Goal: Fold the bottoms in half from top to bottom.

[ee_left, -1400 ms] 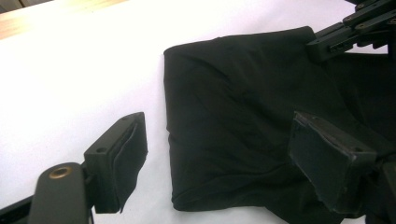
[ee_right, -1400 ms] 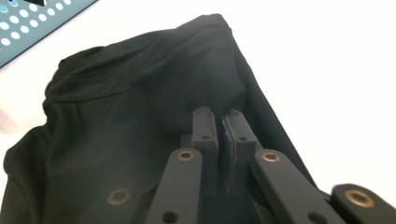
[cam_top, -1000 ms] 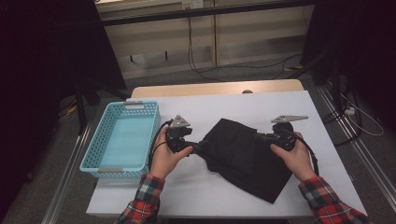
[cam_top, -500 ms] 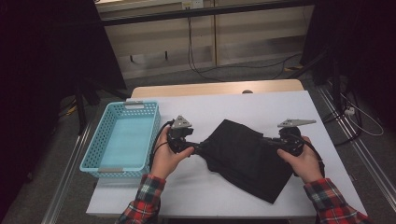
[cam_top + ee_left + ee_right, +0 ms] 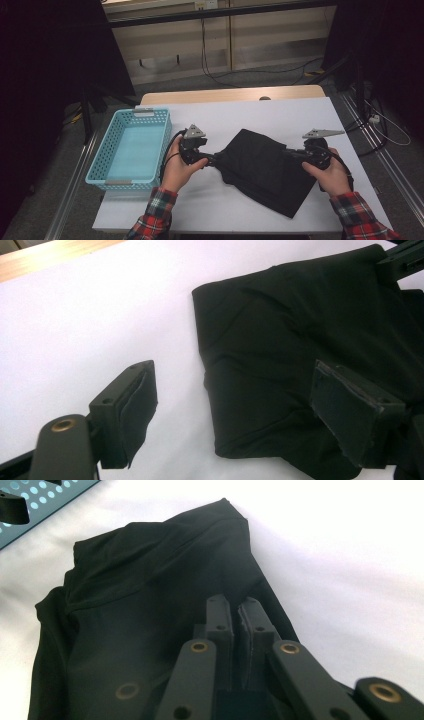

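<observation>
High view: black cloth (image 5: 265, 172) lies crumpled on the white worktop (image 5: 280, 115), mid-worktop toward the near edge, one corner reaching almost to that edge. Left hand-held gripper (image 5: 212, 159) sits at the cloth's left edge; right hand-held gripper (image 5: 292, 154) at its right edge, jaws on the fabric. Blue basket (image 5: 111, 155) stands at the worktop's left edge, just beside the left hand (image 5: 181, 170); nothing in it. Right hand (image 5: 327, 167) sits near the right edge.

Left gripper view: jaws wide apart. One pad (image 5: 137, 407) is over bare worktop, clear of the cloth (image 5: 280, 340); the other pad (image 5: 350, 415) is over the cloth. Cloth's folded edge lies between the jaws, nothing pinched.

Right gripper view: jaws closed almost flat together on a fold of the cloth (image 5: 150, 605), fabric bunching up around the pads (image 5: 220, 625). Basket (image 5: 45, 505) corner at top left, well apart from the cloth.
</observation>
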{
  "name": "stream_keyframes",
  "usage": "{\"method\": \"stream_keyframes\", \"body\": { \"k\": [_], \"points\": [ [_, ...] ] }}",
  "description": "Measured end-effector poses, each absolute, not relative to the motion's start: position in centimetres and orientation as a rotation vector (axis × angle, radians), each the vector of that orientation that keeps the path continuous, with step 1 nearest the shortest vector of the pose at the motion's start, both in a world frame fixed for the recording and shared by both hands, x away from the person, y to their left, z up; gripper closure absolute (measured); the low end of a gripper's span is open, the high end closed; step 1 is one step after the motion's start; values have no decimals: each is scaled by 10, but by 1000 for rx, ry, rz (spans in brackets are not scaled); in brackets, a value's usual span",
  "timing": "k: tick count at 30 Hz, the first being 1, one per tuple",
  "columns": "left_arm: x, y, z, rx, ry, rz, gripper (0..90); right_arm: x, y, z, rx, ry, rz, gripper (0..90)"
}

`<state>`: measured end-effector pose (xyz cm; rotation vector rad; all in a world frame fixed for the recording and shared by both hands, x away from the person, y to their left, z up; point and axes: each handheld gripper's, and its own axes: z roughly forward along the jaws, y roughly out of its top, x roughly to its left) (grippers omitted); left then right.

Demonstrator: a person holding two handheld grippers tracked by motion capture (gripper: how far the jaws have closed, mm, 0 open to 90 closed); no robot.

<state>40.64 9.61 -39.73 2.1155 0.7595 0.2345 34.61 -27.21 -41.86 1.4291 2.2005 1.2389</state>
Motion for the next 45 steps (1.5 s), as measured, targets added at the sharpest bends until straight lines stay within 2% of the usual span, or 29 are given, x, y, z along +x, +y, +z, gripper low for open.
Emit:
{"method": "stream_keyframes", "body": {
  "k": [45],
  "points": [
    [408,97,-399,2118,758,236,174,330,-284,-417,1417,2205,1203,859]
  ]
}}
